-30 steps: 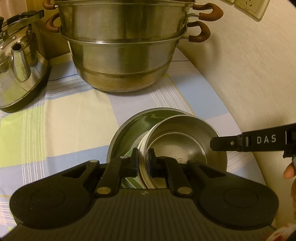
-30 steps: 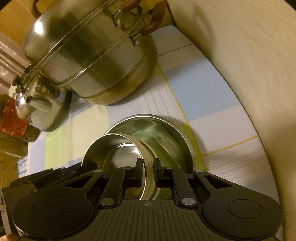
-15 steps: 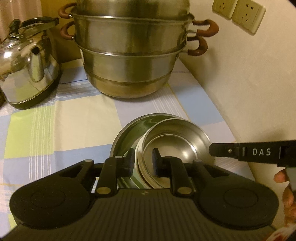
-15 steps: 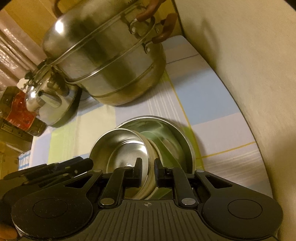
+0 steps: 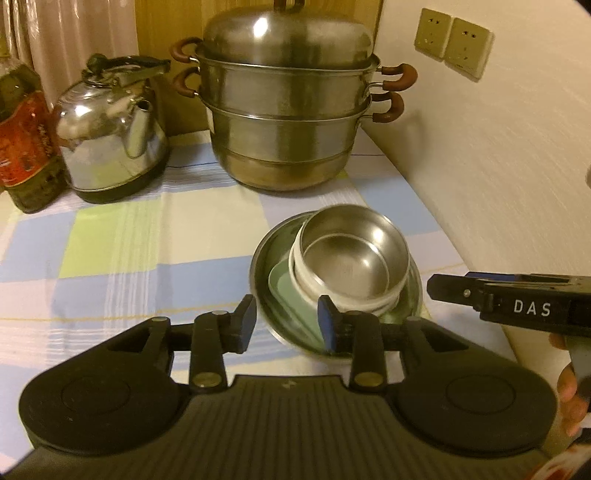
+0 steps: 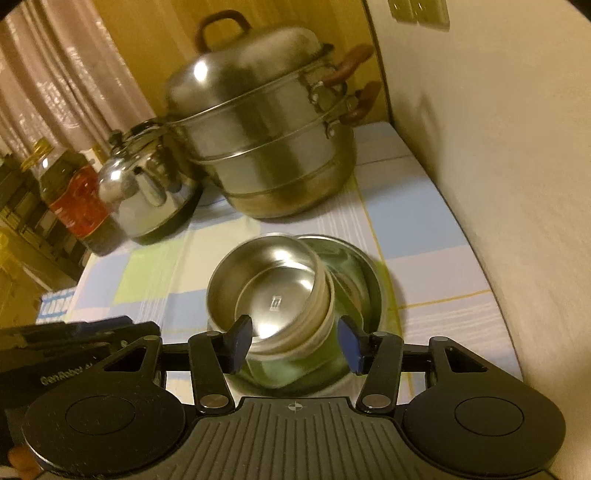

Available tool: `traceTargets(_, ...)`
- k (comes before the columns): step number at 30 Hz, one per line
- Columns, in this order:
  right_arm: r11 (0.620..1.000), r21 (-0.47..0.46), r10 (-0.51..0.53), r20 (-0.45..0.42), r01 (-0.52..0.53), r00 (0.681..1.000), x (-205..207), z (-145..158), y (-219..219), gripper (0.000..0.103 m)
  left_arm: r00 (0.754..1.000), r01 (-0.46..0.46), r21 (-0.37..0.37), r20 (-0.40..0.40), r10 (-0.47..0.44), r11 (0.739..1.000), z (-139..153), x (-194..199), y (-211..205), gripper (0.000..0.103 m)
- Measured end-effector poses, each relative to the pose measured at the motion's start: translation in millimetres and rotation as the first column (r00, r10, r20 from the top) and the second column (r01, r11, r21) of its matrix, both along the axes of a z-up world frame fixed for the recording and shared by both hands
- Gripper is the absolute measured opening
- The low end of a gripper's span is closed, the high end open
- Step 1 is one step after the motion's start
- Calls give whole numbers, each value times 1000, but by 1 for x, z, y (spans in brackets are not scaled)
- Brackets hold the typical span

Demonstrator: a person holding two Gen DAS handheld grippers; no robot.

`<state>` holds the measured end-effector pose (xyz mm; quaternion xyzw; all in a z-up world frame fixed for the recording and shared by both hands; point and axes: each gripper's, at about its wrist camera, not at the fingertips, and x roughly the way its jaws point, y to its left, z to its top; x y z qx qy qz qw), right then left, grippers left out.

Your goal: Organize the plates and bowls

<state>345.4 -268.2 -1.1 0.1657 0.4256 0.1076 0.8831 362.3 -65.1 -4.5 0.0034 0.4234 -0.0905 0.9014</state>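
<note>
Your left claw — released, empty | your right claw — released too | small steel bowl tilted inside big bowl, frame centre, on checked counter.

My table wears a checked cloth of pale blue, lime green and cream squares, filling the middle of the frame. A cream textured wall runs down the right side, carrying 2 beige wall sockets at the upper right. A yellowish wooden panel stands at top centre, and a pinkish sheer curtain hangs in the upper left. The light is dim, warm and yellow.
</note>
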Motion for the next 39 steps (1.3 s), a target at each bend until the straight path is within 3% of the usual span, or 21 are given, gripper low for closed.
traceTargets(8,998,-43,-33,55,35,998,-60,9,28,52,998,55,3,17,-55,998,5,-53,19,40)
traceTargets(14,983,-155,-84,91,97,992,-101,18,67,52,995,100,-1,27,-100,995,11,-90,51,41)
traceTargets(21,986,-75,-147,46,151,988,-145,19,102,52,991,133,-5,11,-133,991,11,-130,94,41)
traceTargets(27,983,-112,-148,19,149,989,-176,18,131,51,992,124,-4,9,-123,992,9,-160,120,40)
traceTargets(39,992,-91,-86,-3,86,996,-211,25,148,51,993,108,32,37,-109,994,14,-202,127,40)
